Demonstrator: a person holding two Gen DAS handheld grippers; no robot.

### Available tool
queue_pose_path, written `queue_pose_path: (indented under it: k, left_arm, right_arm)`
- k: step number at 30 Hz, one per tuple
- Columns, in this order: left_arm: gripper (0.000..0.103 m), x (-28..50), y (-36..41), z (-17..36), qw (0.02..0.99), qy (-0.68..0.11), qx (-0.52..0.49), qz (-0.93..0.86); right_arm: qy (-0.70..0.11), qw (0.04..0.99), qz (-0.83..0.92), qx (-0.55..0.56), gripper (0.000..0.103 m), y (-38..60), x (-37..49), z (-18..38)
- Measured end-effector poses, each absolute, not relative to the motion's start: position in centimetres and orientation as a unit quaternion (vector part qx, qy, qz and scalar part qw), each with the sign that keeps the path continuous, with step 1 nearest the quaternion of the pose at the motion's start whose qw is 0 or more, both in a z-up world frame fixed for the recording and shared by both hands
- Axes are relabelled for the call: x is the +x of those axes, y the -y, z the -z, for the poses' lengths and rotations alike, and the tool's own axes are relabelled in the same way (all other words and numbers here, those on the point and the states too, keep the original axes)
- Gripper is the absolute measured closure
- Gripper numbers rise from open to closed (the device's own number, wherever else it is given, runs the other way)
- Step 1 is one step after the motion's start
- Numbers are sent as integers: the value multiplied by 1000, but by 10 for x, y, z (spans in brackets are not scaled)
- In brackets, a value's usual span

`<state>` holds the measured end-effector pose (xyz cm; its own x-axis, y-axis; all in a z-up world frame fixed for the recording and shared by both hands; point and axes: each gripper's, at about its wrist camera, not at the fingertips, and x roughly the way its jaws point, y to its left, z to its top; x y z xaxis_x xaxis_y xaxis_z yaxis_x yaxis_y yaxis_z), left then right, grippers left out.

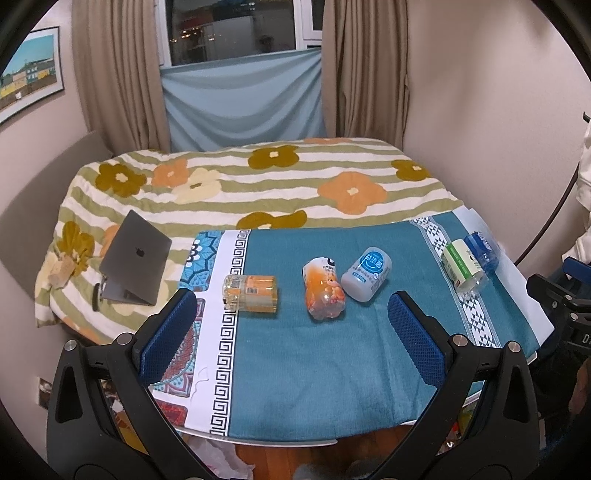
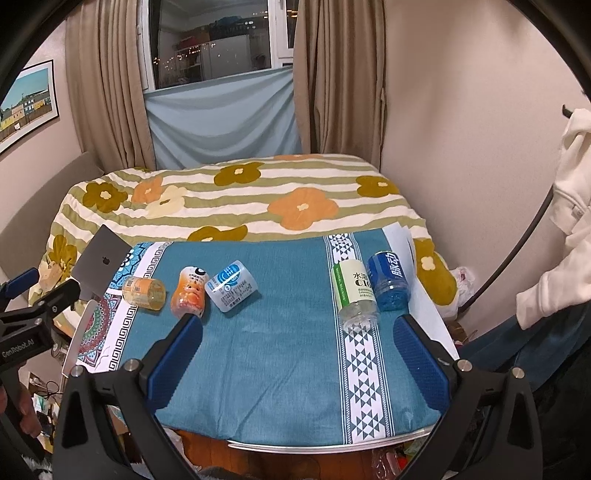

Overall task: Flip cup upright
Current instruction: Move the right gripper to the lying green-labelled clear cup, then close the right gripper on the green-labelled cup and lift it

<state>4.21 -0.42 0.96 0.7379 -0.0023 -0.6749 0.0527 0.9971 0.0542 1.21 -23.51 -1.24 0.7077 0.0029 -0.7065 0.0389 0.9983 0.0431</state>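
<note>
Jaws on our left gripper (image 1: 291,325) stand wide apart with nothing between the blue pads (image 1: 168,336); it hangs above the near edge of the teal cloth (image 1: 303,369). Our right gripper (image 2: 297,345) is spread just as wide and holds nothing, hovering over the same cloth further to the right.

Five cups lie on their sides on the cloth. Nearest the left gripper is the yellow cup (image 1: 251,293), lying across the key-pattern border at the cloth's left. Just right of it is the orange cup (image 1: 324,291), and beside that, close enough that we cannot tell whether they touch, the white cup with a blue label (image 1: 366,274). Well apart from these, near the right edge, the green-labelled cup (image 2: 354,291) lies on the triangle-pattern strip, its clear end toward the right gripper. The blue cup (image 2: 389,282) lies just beside it, on the outer side.

Beyond the cloth we see the flowered striped blanket (image 1: 229,184), with a closed grey laptop (image 1: 135,258) resting on it at the left. Behind are beige curtains (image 1: 118,74) and a window (image 1: 236,26).
</note>
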Motion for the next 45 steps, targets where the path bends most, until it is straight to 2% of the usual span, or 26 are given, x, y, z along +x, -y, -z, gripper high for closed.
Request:
queue_pose_path:
  k: [7, 15, 21, 23, 32, 40, 43, 45]
  left_arm:
    - [0, 70, 12, 14, 916, -400, 37, 8]
    - [0, 103, 25, 59, 893, -447, 39, -2]
    - [0, 120, 35, 84, 878, -478, 35, -9]
    - [0, 124, 39, 91, 873, -486, 35, -10]
    - [0, 140, 48, 110, 863, -504, 36, -12]
    - [0, 146, 45, 121, 853, -521, 29, -13]
    - [0, 146, 43, 123, 852, -523, 26, -16]
    - [0, 146, 40, 124, 851, -524, 22, -17]
  right_arm:
    - [-426, 904, 2, 28, 0, 267, 63, 40]
    - [-471, 882, -2, 14, 1, 294, 126, 97]
    - [-499, 867, -9, -5, 7, 306, 165, 131]
    - [-509, 861, -11, -11, 13, 308, 175, 141]
    - [-548, 836, -17, -13, 26, 317, 198, 169]
    - [-565, 825, -19, -26, 29, 310, 209, 181]
    - [-570, 821, -17, -32, 38, 309, 212, 185]
    - [-575, 817, -17, -34, 40, 309, 213, 187]
